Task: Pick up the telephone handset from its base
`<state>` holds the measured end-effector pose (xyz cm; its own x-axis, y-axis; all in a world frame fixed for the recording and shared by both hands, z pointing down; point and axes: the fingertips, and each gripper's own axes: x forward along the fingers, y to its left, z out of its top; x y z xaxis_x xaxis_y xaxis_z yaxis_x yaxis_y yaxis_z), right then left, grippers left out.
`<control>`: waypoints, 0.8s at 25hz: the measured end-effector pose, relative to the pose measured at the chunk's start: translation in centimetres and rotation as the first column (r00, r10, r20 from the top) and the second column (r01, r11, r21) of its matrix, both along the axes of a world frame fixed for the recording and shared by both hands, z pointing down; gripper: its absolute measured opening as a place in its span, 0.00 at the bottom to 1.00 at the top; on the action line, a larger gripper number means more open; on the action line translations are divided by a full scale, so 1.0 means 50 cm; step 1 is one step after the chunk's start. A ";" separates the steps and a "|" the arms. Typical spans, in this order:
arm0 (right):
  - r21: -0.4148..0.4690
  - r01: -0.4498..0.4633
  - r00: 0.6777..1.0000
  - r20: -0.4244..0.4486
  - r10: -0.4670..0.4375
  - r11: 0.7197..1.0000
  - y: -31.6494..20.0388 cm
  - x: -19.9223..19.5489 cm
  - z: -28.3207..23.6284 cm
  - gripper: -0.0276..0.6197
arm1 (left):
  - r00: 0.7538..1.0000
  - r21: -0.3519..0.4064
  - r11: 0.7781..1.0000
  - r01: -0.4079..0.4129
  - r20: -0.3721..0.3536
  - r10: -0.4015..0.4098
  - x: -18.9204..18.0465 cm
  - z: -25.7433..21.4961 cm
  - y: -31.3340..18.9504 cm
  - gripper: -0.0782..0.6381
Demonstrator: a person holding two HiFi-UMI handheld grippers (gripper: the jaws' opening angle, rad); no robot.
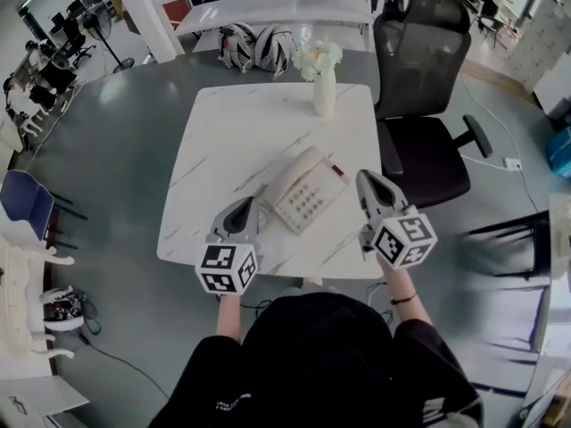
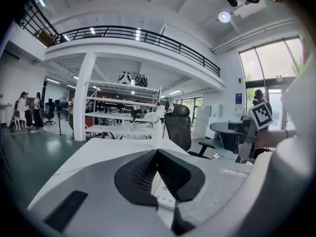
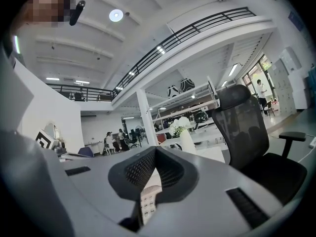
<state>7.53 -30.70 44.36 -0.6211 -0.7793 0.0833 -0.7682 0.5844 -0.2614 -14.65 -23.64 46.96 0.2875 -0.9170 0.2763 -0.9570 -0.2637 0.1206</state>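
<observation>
The table top looks glossy marble-patterned, the telephone smooth cream plastic, the chair back black mesh

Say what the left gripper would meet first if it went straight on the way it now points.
Most likely the telephone: the left gripper tilts slightly down and the keys show just past its tips. Height is unclear; if it clears the telephone, the vase is next in line.

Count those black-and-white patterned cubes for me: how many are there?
2. One cube sits on the left tongs, near the table's front edge left of the telephone; the other cube on the right tongs, right of the telephone. None seems hidden.
</observation>
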 end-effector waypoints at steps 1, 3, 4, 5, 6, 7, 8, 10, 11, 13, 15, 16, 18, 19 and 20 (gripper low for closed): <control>-0.005 0.007 1.000 -0.001 -0.007 1.000 -0.006 -0.004 0.006 0.03 | 1.000 -0.012 1.000 -0.006 0.008 0.006 0.001 0.006 -0.012 0.11; -0.017 0.011 1.000 0.000 -0.011 1.000 -0.014 -0.012 0.017 0.03 | 1.000 -0.045 0.999 -0.015 0.016 0.016 0.001 0.017 -0.032 0.11; -0.024 0.009 1.000 0.002 -0.008 1.000 -0.017 -0.015 0.020 0.03 | 1.000 -0.066 0.998 -0.020 0.016 0.021 0.001 0.024 -0.040 0.11; -0.030 0.006 1.000 0.003 -0.006 1.000 -0.019 -0.019 0.023 0.03 | 1.000 -0.089 0.996 -0.025 0.014 0.026 0.001 0.031 -0.046 0.11; -0.036 0.003 1.000 0.001 -0.003 0.999 -0.022 -0.023 0.025 0.03 | 0.999 -0.110 0.993 -0.031 0.011 0.032 0.001 0.037 -0.050 0.11; -0.041 0.000 1.000 -0.003 0.000 0.999 -0.025 -0.027 0.028 0.03 | 0.999 -0.126 0.991 -0.039 0.006 0.040 0.001 0.043 -0.055 0.11; -0.045 -0.002 1.000 -0.009 0.002 0.999 -0.028 -0.031 0.031 0.03 | 0.999 -0.141 0.989 -0.051 -0.002 0.051 0.002 0.047 -0.061 0.11; -0.054 -0.004 1.000 -0.019 0.003 0.999 -0.035 -0.039 0.041 0.03 | 0.997 -0.169 0.982 -0.081 -0.019 0.078 0.006 0.057 -0.077 0.11; -0.059 -0.005 1.000 -0.025 0.004 0.998 -0.037 -0.041 0.047 0.03 | 0.995 -0.183 0.978 -0.096 -0.021 0.094 0.010 0.064 -0.086 0.11; -0.075 -0.015 0.999 -0.038 0.012 0.997 -0.039 -0.042 0.065 0.03 | 0.992 -0.218 0.968 -0.125 -0.005 0.127 0.017 0.085 -0.103 0.11; -0.096 -0.030 0.999 -0.040 0.026 0.995 -0.038 -0.042 0.084 0.03 | 0.987 -0.257 0.954 -0.153 0.011 0.161 0.023 0.108 -0.118 0.11; -0.104 -0.036 0.999 -0.040 0.032 0.994 -0.036 -0.043 0.092 0.03 | 0.984 -0.271 0.948 -0.166 0.013 0.176 0.025 0.117 -0.127 0.11; -0.117 -0.049 0.998 -0.044 0.044 0.992 -0.034 -0.041 0.108 0.03 | 0.979 -0.292 0.937 -0.192 0.015 0.205 0.031 0.132 -0.148 0.11; -0.126 -0.056 0.998 -0.045 0.051 0.990 -0.033 -0.038 0.117 0.03 | 0.975 -0.301 0.931 -0.206 0.018 0.221 0.036 0.139 -0.157 0.11; -0.134 -0.065 0.997 -0.043 0.060 0.989 -0.033 -0.034 0.124 0.03 | 0.971 -0.311 0.925 -0.220 0.023 0.238 0.043 0.147 -0.165 0.12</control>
